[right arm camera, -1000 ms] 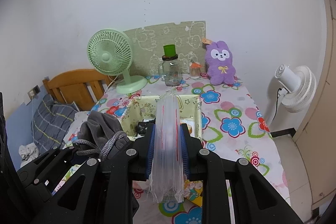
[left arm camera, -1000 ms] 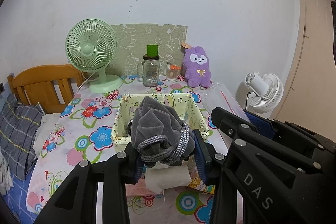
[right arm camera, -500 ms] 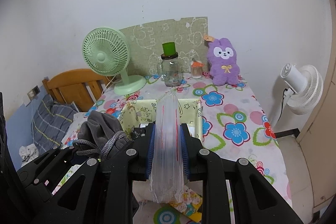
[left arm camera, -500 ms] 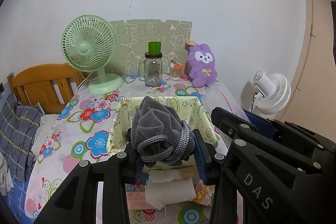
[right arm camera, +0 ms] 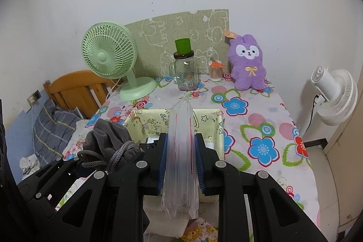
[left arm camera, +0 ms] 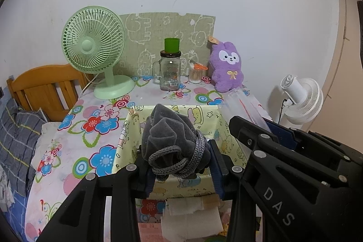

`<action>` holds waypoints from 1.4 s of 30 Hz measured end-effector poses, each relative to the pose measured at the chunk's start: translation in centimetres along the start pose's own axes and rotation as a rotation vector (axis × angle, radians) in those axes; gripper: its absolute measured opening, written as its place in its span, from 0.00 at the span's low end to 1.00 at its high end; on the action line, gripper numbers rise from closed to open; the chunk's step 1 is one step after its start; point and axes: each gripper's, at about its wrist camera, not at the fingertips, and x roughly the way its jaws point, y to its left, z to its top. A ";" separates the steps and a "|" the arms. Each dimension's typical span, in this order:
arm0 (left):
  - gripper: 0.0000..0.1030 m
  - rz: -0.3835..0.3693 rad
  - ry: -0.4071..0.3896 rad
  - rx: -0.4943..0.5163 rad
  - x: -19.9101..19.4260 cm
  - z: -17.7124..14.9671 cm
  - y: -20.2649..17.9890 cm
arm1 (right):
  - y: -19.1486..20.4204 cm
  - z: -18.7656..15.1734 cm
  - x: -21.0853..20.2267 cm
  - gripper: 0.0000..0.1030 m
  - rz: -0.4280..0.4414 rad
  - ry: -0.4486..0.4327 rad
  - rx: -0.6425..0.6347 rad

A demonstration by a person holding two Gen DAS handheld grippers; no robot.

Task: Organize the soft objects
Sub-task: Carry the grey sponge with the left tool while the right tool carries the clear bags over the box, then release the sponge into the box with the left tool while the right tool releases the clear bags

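Observation:
My left gripper is shut on a bunched grey drawstring pouch, which hangs over the near end of a pale yellow cartoon-print fabric box. Beside it on the right, my right gripper is shut on a rolled clear plastic bag with red lines, pointing over the same box. In the right wrist view the pouch and left gripper show at lower left. The left wrist view has the right gripper and bag at the right. A purple plush rabbit sits at the back.
On the flowered tablecloth stand a green desk fan, a glass jar topped by a green cup and a small swab jar. Folded white paper lies before the box. A wooden headboard is left, a white fan right.
Both grippers have moved forward toward the box and a little lower, so the box and back items look nearer. Both grips are unchanged.

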 end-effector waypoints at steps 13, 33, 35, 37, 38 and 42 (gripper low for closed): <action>0.40 0.011 0.028 -0.017 4.0 0.5 1.2 | -0.5 0.7 4.5 0.25 0.013 0.026 0.010; 0.74 -0.016 0.117 -0.014 8.2 -0.2 1.9 | -1.0 0.1 9.9 0.25 0.013 0.094 0.024; 0.75 -0.013 0.125 -0.018 8.5 -0.2 2.0 | -0.9 0.0 10.3 0.25 0.017 0.099 0.022; 0.76 -0.007 0.128 -0.022 8.7 -0.3 2.2 | -0.8 0.0 10.5 0.25 0.019 0.102 0.019; 0.76 -0.005 0.129 -0.023 8.7 -0.3 2.2 | -0.8 0.0 10.6 0.26 0.022 0.103 0.017; 0.76 0.002 0.140 -0.025 8.9 -0.4 2.4 | -0.6 0.0 11.0 0.36 0.014 0.114 0.006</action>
